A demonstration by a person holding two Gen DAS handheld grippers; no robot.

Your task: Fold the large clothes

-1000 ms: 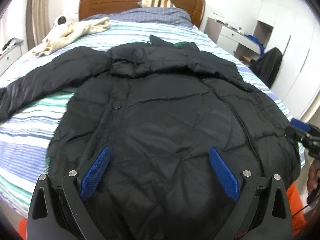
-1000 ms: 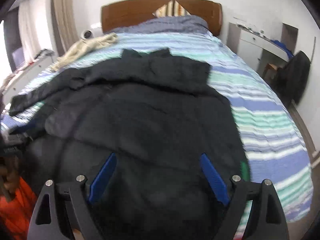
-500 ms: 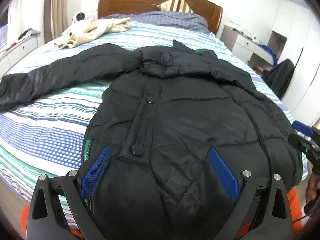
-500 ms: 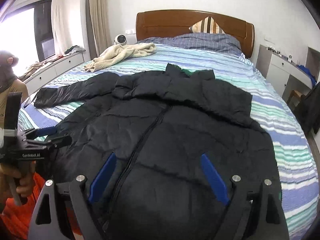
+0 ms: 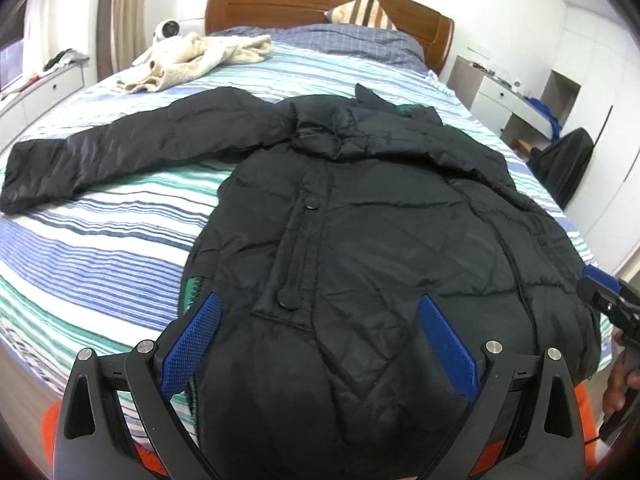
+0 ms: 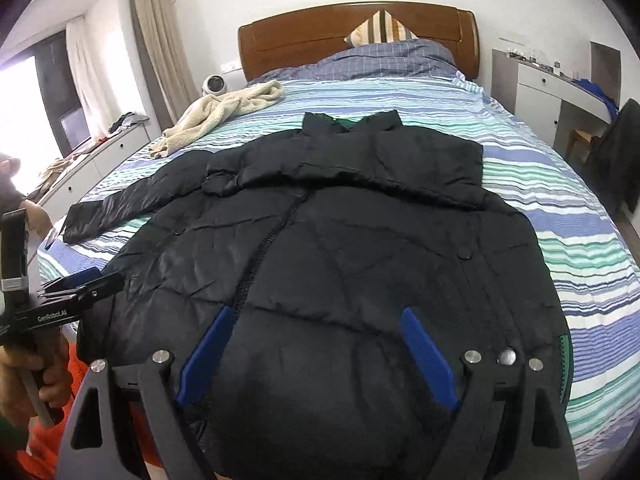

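Left wrist view: As the black puffer jacket [image 5: 360, 240] lies face up on the striped bed [image 5: 100, 240], one sleeve [image 5: 112, 152] stretches out flat to the side, away from the body.
Left gripper [image 5: 320, 344]: the jaws stand spread wide above the hem, with nothing between the blue pads [image 5: 192, 344].
Right wrist view: the same jacket fills the bed from the collar [image 6: 352, 128] to the near edge; the other sleeve seems already folded across the chest.
Right gripper [image 6: 316, 356]: the jaws are also spread, pinching nothing.
Handling: I judge it light, soft and bulky, with a slippery shell, so it can spring back.
Where to hold: probably the cuff of the free sleeve, or the hem corners.
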